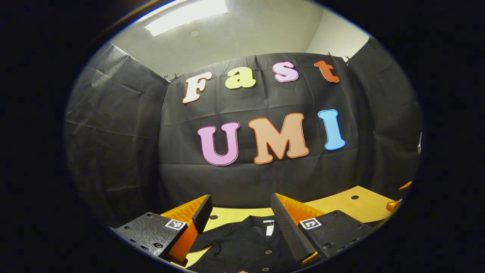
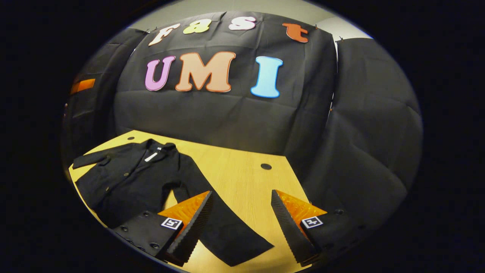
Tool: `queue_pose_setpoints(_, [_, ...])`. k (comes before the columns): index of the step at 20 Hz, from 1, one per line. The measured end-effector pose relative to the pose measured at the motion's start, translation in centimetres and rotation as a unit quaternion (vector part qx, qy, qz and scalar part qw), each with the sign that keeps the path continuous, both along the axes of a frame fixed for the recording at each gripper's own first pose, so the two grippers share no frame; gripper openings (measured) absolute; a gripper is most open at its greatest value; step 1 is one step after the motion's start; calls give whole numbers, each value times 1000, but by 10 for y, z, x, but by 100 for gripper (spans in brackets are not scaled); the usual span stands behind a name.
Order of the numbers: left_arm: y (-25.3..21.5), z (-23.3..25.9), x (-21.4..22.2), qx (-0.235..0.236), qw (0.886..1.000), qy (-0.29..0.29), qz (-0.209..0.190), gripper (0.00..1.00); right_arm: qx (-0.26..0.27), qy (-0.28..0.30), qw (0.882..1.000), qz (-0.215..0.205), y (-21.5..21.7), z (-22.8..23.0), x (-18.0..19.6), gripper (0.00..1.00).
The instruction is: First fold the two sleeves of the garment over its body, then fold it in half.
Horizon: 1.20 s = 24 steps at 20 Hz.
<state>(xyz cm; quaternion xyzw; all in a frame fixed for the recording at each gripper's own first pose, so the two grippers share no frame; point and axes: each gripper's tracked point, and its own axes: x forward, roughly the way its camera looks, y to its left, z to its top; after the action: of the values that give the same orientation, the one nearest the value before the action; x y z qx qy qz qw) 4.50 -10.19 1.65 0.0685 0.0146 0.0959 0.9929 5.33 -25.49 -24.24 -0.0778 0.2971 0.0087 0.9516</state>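
In the right gripper view, the right gripper (image 2: 241, 223) hung low over the counter (image 2: 242, 170) with its jaws spread wide and nothing between them. Just under its near finger lay the end of one long sleeve (image 2: 223, 231) of the black garment (image 2: 129, 178). The garment was spread flat and face up on the counter, farther off and to the side in that view, and its collar (image 2: 161, 146) pointed toward the black wall (image 2: 227, 113) at the back. The other sleeve (image 2: 89, 159) lay out on the far side. No fold looked done yet, so the first sleeve seemed to be the step in hand. To do it well, the right gripper would likely need to come down on the cuff, pinch only that one layer, lift it a little, and carry it across the buttons (image 2: 127, 175) so it landed flat and smooth. In the left gripper view, the left gripper (image 1: 239, 223) was also held with its jaws apart and empty, above the garment's collar (image 1: 265, 220) and chest (image 1: 242, 242), ready for the other side.
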Motion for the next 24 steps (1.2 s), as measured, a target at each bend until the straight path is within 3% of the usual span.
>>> queue_pose_setpoints(8, [-31, -20, 11, 6, 1000, 20, 16, 93, -5, 105, 994, 5, -45, -79, -19, 99])
queue_pose_setpoints(16, [-67, -35, 22, 11, 999, 35, 25, 92, 3, 195, 980, 32, -60, -143, -42, 99])
queue_pose_setpoints(20, [-77, -38, 27, 20, 999, 39, 25, 94, 19, 251, 968, 27, -70, -168, -59, 100])
queue_pose_setpoints(24, [-85, -36, 27, 26, 999, 40, 22, 94, 67, 239, 969, 11, -62, -168, -54, 98])
